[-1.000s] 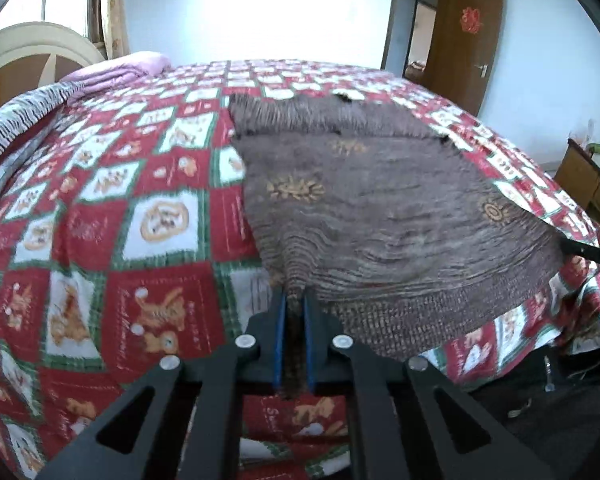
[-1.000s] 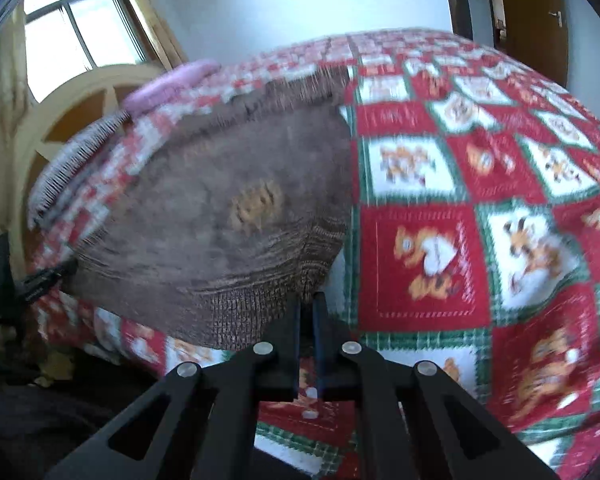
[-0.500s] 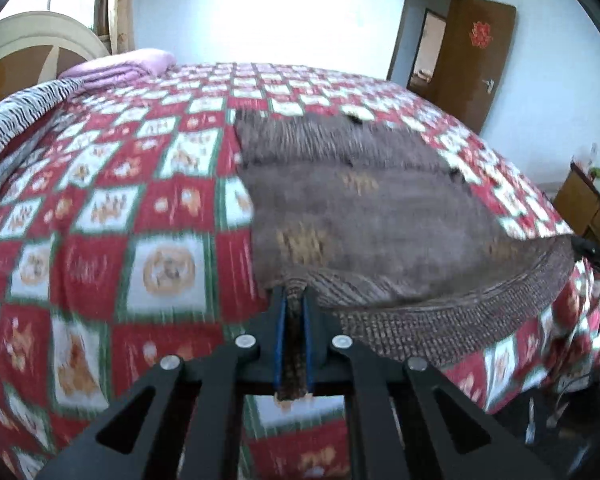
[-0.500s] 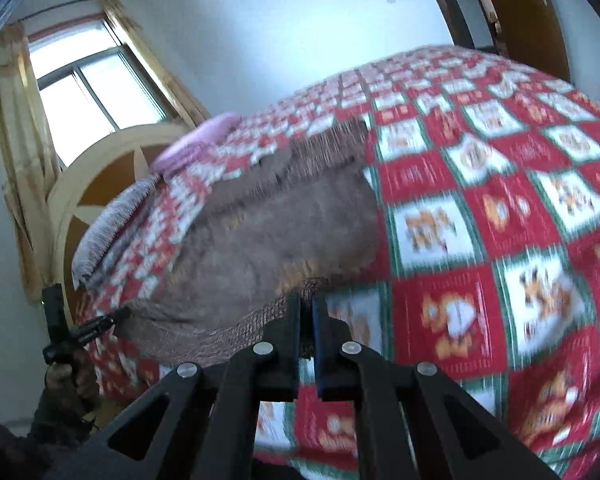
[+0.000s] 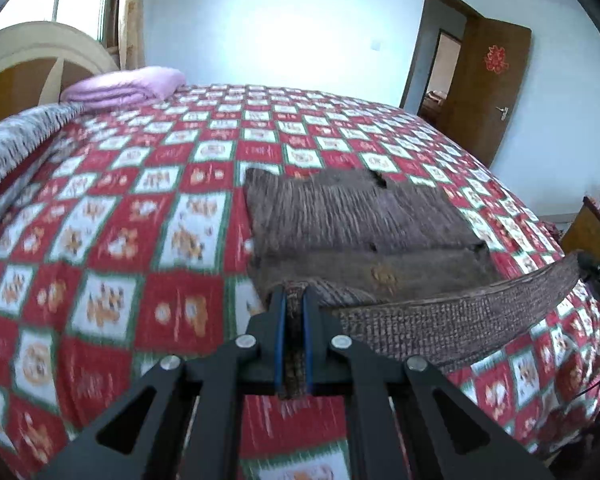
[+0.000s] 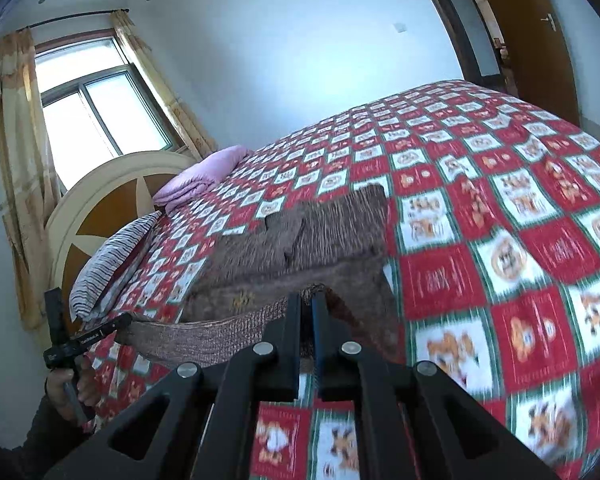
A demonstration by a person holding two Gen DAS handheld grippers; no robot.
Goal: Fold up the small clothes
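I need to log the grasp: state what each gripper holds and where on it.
Both grip the brown knitted sweater by its ribbed hem: the left gripper pinches one bottom corner, the right gripper the other, the hem stretched between them above the bedspread.

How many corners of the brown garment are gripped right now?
2. The left claw pinches one hem corner of the brown knitted garment; the right claw pinches the other. The far corners lie free on the red patterned bedspread.
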